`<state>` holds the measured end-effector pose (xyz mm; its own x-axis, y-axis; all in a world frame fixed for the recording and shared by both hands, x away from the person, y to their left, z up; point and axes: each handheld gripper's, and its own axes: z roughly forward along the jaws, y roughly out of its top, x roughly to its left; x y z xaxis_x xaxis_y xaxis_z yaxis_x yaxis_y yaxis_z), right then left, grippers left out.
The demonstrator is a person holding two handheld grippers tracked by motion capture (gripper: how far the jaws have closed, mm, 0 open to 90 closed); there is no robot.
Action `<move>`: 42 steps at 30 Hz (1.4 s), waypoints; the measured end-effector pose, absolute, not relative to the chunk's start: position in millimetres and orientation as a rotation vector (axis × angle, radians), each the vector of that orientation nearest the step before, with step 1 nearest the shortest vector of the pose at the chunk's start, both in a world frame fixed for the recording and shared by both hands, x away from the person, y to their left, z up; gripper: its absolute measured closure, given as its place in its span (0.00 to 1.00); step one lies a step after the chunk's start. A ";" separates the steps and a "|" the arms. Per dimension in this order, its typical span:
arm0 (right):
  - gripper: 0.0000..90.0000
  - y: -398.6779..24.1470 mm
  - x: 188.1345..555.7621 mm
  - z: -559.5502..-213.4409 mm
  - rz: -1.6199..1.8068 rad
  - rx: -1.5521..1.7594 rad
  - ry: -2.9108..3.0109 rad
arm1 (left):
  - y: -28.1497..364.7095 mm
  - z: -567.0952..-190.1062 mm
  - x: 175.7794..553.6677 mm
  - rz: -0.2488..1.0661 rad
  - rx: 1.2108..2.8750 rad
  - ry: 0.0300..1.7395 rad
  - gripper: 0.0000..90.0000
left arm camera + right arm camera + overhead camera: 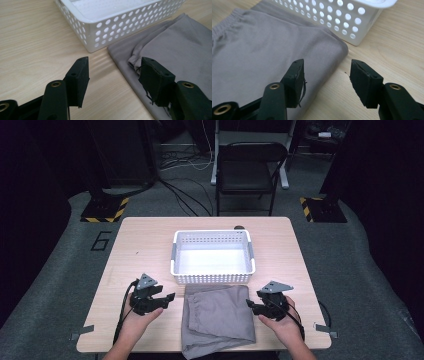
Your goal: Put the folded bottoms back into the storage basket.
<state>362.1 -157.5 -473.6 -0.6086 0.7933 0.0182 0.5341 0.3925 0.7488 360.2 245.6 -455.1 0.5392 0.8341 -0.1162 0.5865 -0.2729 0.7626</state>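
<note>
A grey folded garment (216, 317) with an elastic waistband lies flat at the table's front edge, just in front of a white perforated basket (212, 276). My left gripper (171, 297) hovers open at the cloth's left edge; in the left gripper view its jaws straddle the bare wood and the cloth (172, 47), near the basket's corner (100, 30). My right gripper (250, 305) is open at the cloth's right edge; the right gripper view has one jaw over the cloth (262, 47) and the other over wood, with the basket (342, 17) beyond.
The basket is empty and sits mid-table on the wooden table (145, 245). A black folding chair (247, 172) stands behind the table, with cables on the floor. Two stand bases with yellow-black tape (105, 210) flank the far side.
</note>
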 end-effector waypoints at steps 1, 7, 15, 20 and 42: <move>0.49 -156.6 360.9 -472.5 1.064 1.163 2.307 | 243.9 -455.6 358.5 0.391 1.979 1.148 0.45; 0.49 -148.8 353.7 -471.2 1.035 1.138 2.299 | 235.0 -462.7 350.8 0.356 1.985 1.138 0.47; 0.46 -140.4 350.7 -473.1 1.053 1.175 2.301 | 225.0 -475.5 349.1 0.331 1.991 1.150 0.46; 0.45 -137.4 349.2 -474.8 1.050 1.164 2.322 | 220.0 -482.5 350.3 0.317 2.010 1.164 0.42; 0.39 -134.4 352.7 -483.3 1.063 1.150 2.338 | 179.4 -509.3 360.6 0.284 2.073 1.207 0.28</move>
